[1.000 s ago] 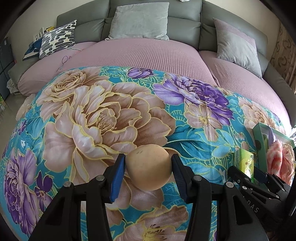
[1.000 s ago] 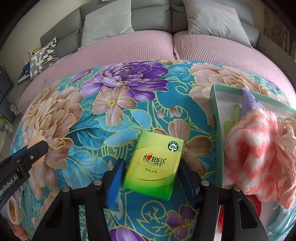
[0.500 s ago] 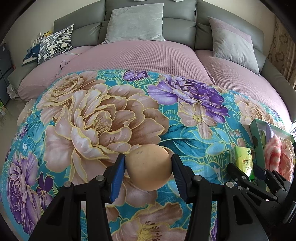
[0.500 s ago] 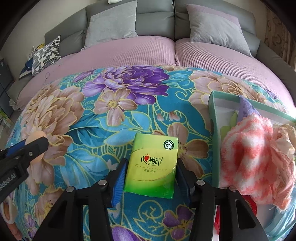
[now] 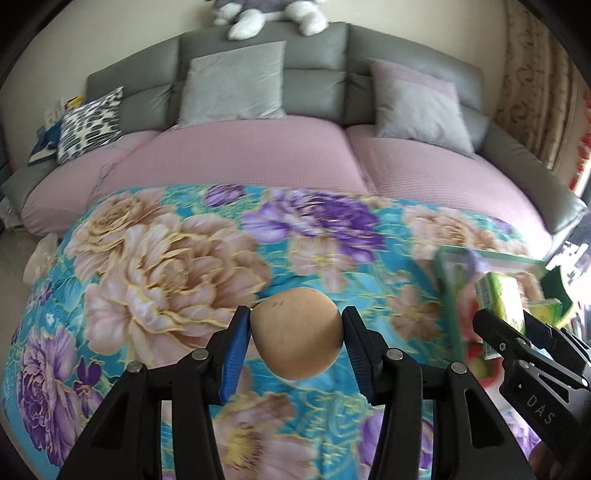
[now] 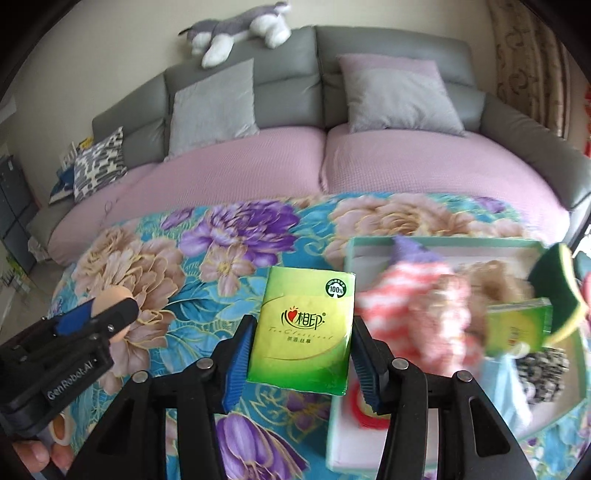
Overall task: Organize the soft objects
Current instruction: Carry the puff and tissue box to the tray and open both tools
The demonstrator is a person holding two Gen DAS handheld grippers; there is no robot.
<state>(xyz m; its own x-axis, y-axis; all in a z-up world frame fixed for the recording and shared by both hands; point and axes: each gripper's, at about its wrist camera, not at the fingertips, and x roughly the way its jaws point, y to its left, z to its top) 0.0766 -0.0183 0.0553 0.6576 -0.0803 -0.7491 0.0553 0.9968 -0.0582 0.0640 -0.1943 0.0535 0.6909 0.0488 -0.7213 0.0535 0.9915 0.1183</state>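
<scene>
1. Gripping with both tools: my left gripper (image 5: 296, 334) is clenched on a peach-coloured soft ball (image 5: 297, 332), both pads pressed to its sides, and the ball hangs clear above the floral blanket (image 5: 155, 266).
2. My right gripper (image 6: 300, 354) is clamped on a green tissue pack (image 6: 301, 328); its jaws have just been closing, and the pack sits squeezed between the pads, its long axis running from 6 toward 12 o'clock in the right wrist view.
3. The relation I judge the coming move turns on: the teal-rimmed box (image 6: 443, 242) lies at about 3 o'clock from the tissue pack, close beside it, while from the ball it lies well off at 3 o'clock, beyond the right gripper. So the right hand is the nearer one, and I expect it should drop first.
4. The box already holds a pink-and-white striped fluffy cloth (image 6: 402, 306), a second green pack (image 6: 517, 328) and a dark green sponge (image 6: 554, 288); free room looks scarce.
5. Hard to make out: the box contents are smeared by motion blur, its right end is cut off by the frame, and I cannot tell what the red item at the near corner is. Beyond the blanket sits a grey sofa (image 6: 369, 55) with a plush husky (image 6: 240, 26) on top.
</scene>
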